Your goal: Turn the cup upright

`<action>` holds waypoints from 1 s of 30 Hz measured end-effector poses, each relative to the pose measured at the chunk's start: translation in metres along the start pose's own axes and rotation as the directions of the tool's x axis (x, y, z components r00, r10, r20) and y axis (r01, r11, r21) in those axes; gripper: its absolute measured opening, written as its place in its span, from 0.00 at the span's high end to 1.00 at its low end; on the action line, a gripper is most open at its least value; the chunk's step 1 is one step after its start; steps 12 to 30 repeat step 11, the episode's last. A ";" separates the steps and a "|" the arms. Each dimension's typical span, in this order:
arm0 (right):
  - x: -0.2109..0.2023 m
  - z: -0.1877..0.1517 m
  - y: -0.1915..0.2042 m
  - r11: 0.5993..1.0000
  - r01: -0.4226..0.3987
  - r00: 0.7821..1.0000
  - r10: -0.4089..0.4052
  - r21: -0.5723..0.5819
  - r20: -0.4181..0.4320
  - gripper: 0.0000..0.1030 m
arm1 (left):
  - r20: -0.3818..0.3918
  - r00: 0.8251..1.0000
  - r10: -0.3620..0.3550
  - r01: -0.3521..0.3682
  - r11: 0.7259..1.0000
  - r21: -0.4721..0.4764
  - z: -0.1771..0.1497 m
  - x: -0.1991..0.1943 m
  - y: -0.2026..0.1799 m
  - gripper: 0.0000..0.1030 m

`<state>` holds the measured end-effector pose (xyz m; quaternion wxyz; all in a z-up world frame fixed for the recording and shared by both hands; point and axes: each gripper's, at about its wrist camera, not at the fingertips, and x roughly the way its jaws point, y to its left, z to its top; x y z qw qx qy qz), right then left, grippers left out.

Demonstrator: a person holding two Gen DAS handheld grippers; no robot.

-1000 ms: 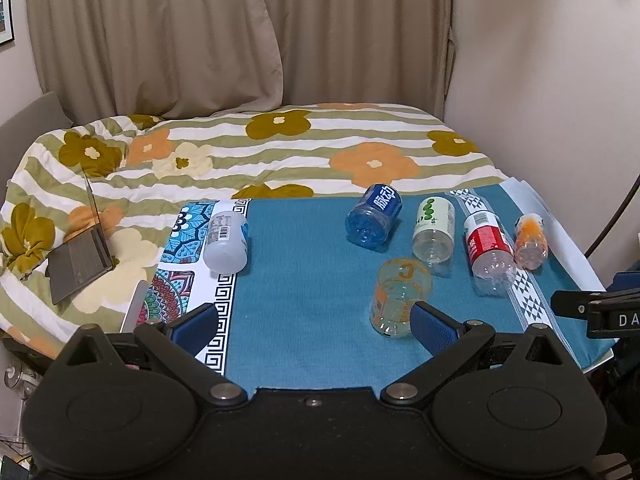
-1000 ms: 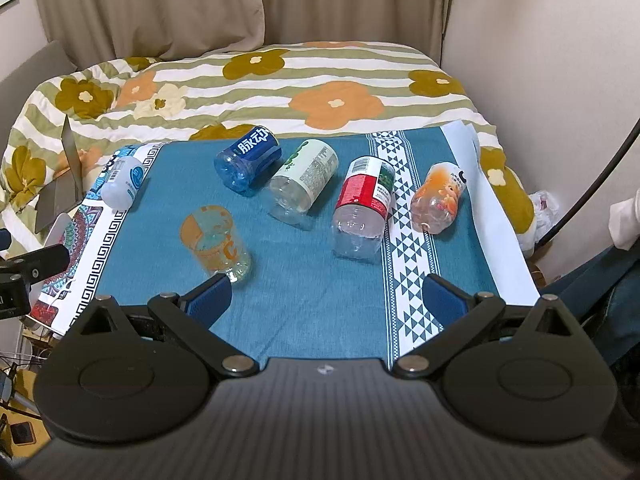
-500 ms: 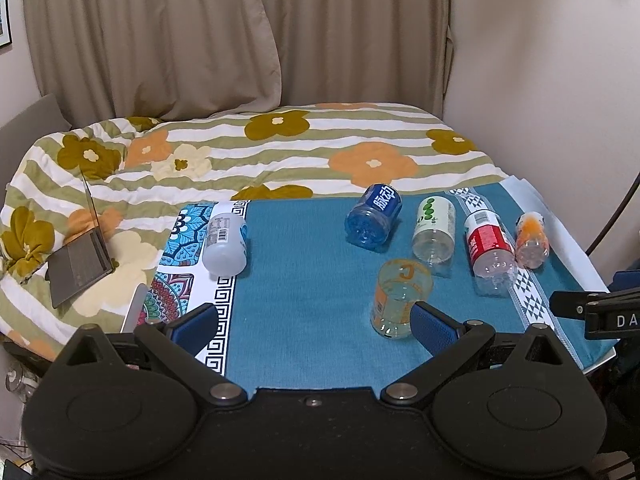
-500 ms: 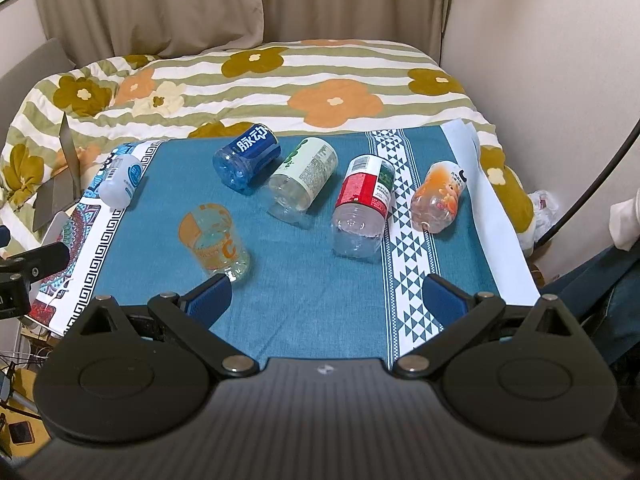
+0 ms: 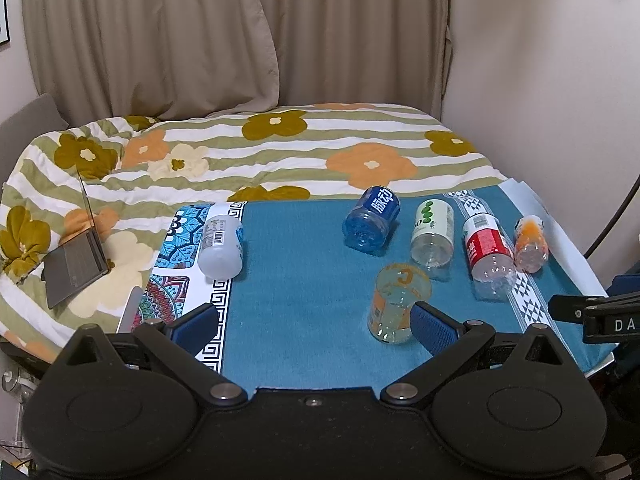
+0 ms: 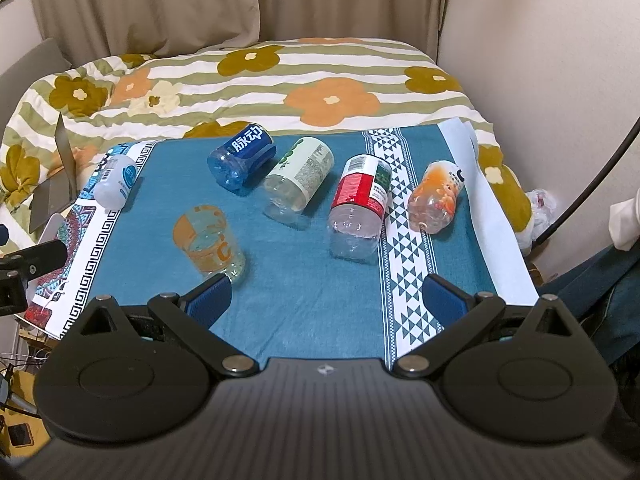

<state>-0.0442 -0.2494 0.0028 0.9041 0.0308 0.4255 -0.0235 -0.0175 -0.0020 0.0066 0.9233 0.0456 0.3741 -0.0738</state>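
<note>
A clear cup with orange print (image 5: 396, 300) lies on its side on the teal cloth (image 5: 304, 280), near the front edge. It also shows in the right wrist view (image 6: 208, 240). My left gripper (image 5: 314, 326) is open and empty, and its right fingertip (image 5: 434, 326) sits just in front of the cup. My right gripper (image 6: 326, 300) is open and empty, with its left fingertip (image 6: 210, 300) close to the cup's near end.
Several cut bottles lie on the cloth: a blue one (image 6: 242, 160), a green-labelled one (image 6: 300, 182), a red-labelled one (image 6: 360, 204), an orange one (image 6: 436, 196) and a white one (image 6: 114, 180). A laptop (image 5: 76, 256) rests on the flowered bedcover (image 5: 280, 152).
Both grippers have tilted slightly, so the table sits a little lower in each view. The cup and bottles have not moved.
</note>
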 end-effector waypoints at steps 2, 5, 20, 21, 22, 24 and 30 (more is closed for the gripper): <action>0.001 0.001 -0.001 1.000 0.001 1.000 -0.001 0.000 0.000 0.00 | -0.003 1.000 0.004 -0.004 1.000 -0.003 0.002 0.002 0.000 0.00; 0.001 0.001 -0.002 1.000 0.001 1.000 -0.001 0.000 -0.001 0.00 | -0.008 1.000 0.011 -0.011 1.000 -0.012 0.004 0.006 0.000 0.00; 0.005 0.005 0.001 0.998 -0.041 0.999 0.041 -0.046 0.011 0.00 | 0.004 0.999 0.042 -0.042 0.999 -0.033 0.005 0.006 0.005 0.00; 0.005 0.005 0.001 0.998 -0.041 0.999 0.041 -0.046 0.011 0.00 | 0.004 0.999 0.042 -0.042 0.999 -0.033 0.005 0.006 0.005 0.00; 0.005 0.005 0.001 0.998 -0.041 0.999 0.041 -0.046 0.011 0.00 | 0.004 0.999 0.042 -0.042 0.999 -0.033 0.005 0.006 0.005 0.00; 0.005 0.005 0.001 0.998 -0.041 0.999 0.041 -0.046 0.011 0.00 | 0.004 0.999 0.042 -0.042 0.999 -0.033 0.005 0.006 0.005 0.00; 0.005 0.005 0.001 0.998 -0.041 0.999 0.041 -0.046 0.011 0.00 | 0.004 0.999 0.042 -0.042 0.999 -0.033 0.005 0.006 0.005 0.00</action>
